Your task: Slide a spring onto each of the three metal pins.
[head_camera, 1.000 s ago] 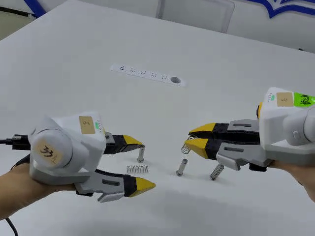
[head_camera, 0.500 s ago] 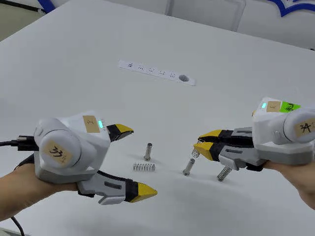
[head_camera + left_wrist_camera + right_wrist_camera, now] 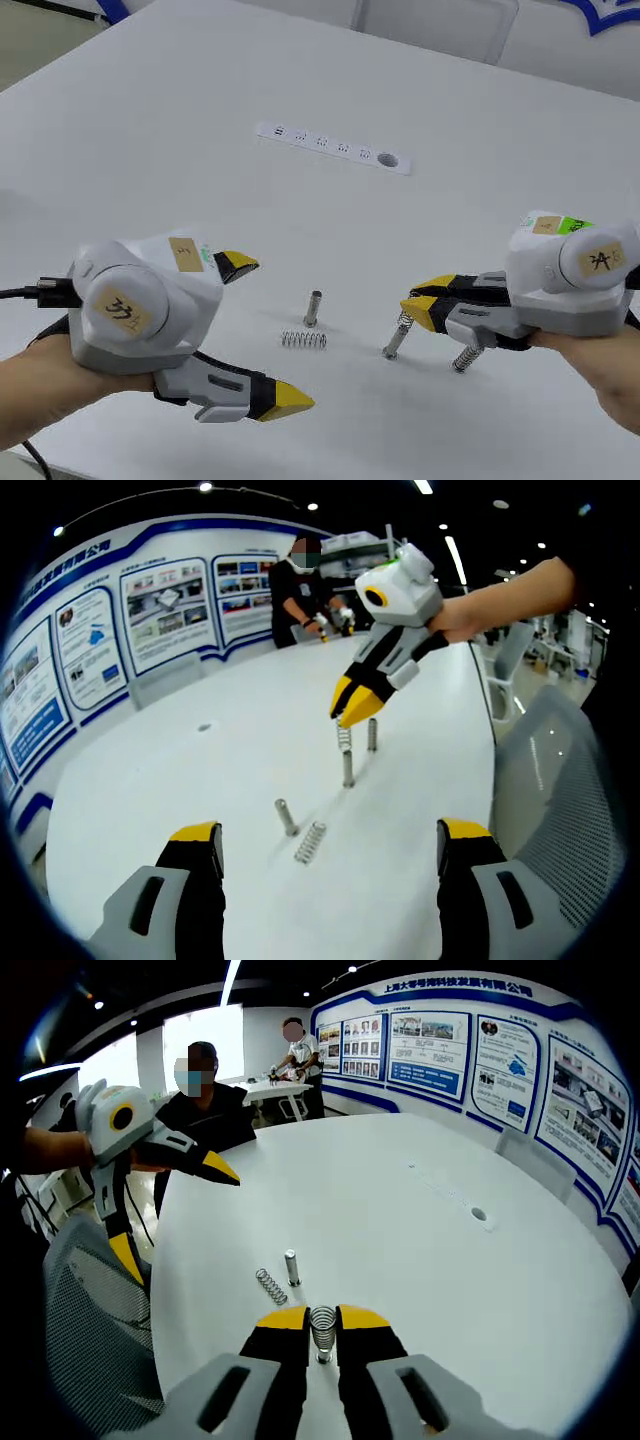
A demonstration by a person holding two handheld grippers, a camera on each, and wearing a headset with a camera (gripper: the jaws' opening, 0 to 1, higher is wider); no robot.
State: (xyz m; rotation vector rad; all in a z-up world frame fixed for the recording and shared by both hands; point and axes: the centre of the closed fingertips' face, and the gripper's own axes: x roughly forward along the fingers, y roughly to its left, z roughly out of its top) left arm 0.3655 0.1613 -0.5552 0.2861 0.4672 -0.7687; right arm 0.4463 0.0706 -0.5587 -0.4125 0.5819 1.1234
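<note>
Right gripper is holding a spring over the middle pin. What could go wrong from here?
1. The right gripper holds the spring over the middle pin. If it comes down off-axis, the spring could catch the pin's head and tip it.
2. The sprung pin stands close by that gripper's body and might get bumped.
3. The last spring lies loose on the table beside the bare pin and could roll when grabbed.

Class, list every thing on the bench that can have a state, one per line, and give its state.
left gripper: open, empty.
right gripper: shut on the held spring.
held spring: at the middle pin's top, not yet slid down.
middle pin: standing, shaft bare.
left pin: standing, bare.
loose spring: lying on its side, untouched.
right pin: appears to have a spring on it.
</note>
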